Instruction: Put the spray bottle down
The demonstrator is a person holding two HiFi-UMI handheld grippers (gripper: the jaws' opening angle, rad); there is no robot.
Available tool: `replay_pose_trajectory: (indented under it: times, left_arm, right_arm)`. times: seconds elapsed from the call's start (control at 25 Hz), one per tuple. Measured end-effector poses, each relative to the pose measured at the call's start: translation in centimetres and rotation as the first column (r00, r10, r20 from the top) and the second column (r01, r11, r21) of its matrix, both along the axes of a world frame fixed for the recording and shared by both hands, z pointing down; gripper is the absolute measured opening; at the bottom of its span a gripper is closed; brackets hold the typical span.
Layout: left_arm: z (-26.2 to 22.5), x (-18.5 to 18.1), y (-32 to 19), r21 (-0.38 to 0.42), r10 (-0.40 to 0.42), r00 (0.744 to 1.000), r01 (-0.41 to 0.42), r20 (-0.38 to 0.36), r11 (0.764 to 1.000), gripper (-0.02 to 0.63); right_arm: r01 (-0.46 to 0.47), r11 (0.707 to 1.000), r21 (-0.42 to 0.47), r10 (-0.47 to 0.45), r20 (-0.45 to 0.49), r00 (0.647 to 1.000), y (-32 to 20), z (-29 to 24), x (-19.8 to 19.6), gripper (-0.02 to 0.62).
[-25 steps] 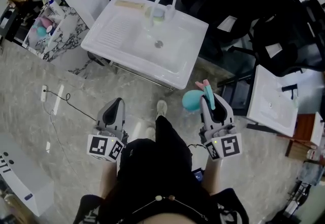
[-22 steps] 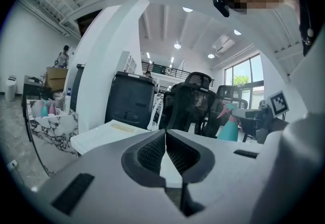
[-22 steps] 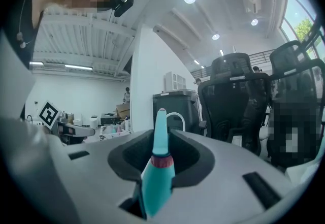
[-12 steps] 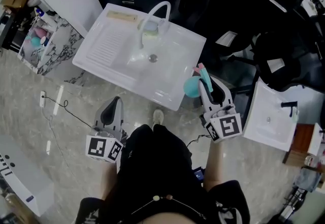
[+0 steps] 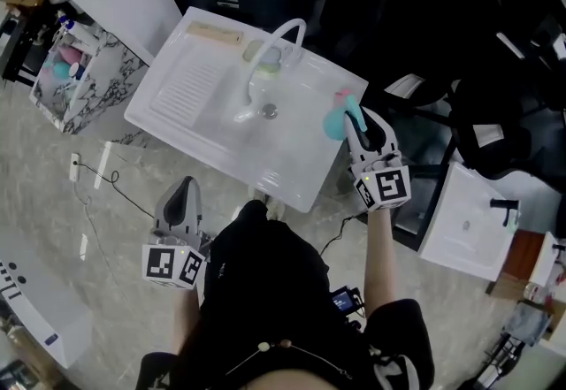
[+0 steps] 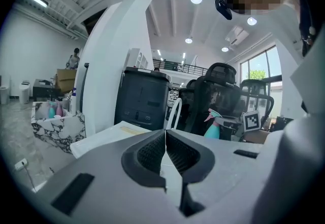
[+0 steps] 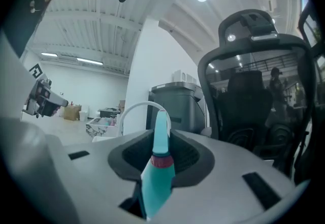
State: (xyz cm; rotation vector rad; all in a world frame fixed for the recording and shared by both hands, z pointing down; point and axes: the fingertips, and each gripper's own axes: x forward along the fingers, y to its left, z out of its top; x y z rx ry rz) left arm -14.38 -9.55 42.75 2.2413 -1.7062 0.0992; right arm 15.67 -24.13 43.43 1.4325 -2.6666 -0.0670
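Faces one white sink [image 5: 190, 101] with one arched faucet [image 5: 276, 36] on pale marble floor [image 5: 53, 202], clamps the right claw [image 5: 357, 119] on the single teal spray bottle [image 5: 335, 122] over the sink's right rim beside a dark office chair [image 7: 249, 96], carries the left claw [image 5: 181, 191] closed and empty above open floor off the near-left edge.

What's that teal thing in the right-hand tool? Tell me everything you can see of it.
It is a spray bottle, plastic by its look: a rounded teal body, a pink collar, a teal and pink spray head. The fingers of the right gripper clamp it from both sides. It hangs over the right end of the white sink; whether it touches the sink cannot be told.
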Motion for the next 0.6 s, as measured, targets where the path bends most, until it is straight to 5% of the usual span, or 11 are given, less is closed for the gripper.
replay_pose_trajectory:
  times: [0.6]
  left_arm:
    - [3.0,-1.9,-6.9,-0.098,-0.012,0.999,0.015,0.04,0.995,0.008]
  right_arm:
    - [-0.04,0.994,-0.103,0.038,-0.019,0.999,-12.1,8.8,0.7,0.1]
